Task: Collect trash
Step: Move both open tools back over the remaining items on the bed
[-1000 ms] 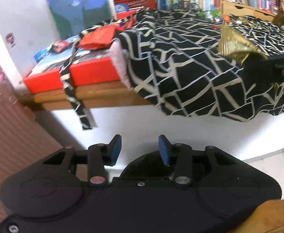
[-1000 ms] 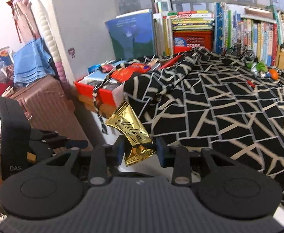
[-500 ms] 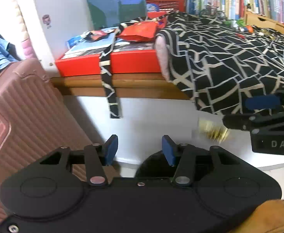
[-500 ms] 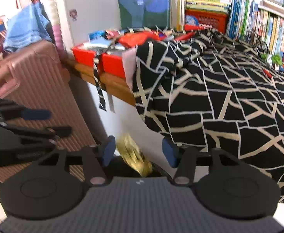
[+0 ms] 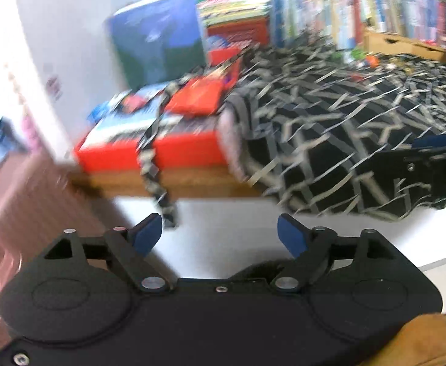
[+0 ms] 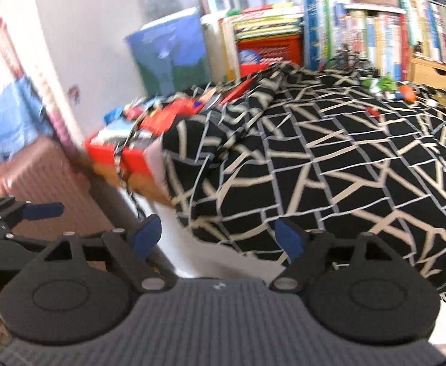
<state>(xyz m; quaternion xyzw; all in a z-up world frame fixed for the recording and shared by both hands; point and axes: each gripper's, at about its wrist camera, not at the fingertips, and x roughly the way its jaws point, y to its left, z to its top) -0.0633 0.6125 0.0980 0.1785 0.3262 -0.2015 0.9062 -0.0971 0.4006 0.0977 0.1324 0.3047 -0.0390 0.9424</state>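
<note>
Both grippers were empty at this moment. The left gripper point(image 5: 219, 233) had its blue pads spread wide and the jaws were opening further, with nothing between them, only the white tabletop point(image 5: 241, 228) beyond. The right gripper point(image 6: 218, 238) matched it: jaws opening, pads far apart, nothing in the gap. My reading is that both stood spread to be ready for a next piece of trash; no wrapper was visible near either one.

Where the trash lay: small bright bits (green, orange, something gold) point(image 6: 405, 91) sat far off on the black-and-cream patterned cloth point(image 6: 329, 167), near the right rear by a wooden drawer box point(image 6: 436, 71). Too small and blurred to name with confidence.

Surface: the cloth draped over the table's near edge, hanging in folds. To its left, a red box point(image 5: 149, 149) held magazines and a red packet, with a strip of the same cloth trailing over it (probably just fallen there).

Room: a row of books point(image 6: 360, 30) along the far side, a blue-green picture book point(image 5: 158, 45) leaning on the white wall, and a pink ribbed suitcase point(image 6: 40, 183) near left. Both views were motion-blurred.
</note>
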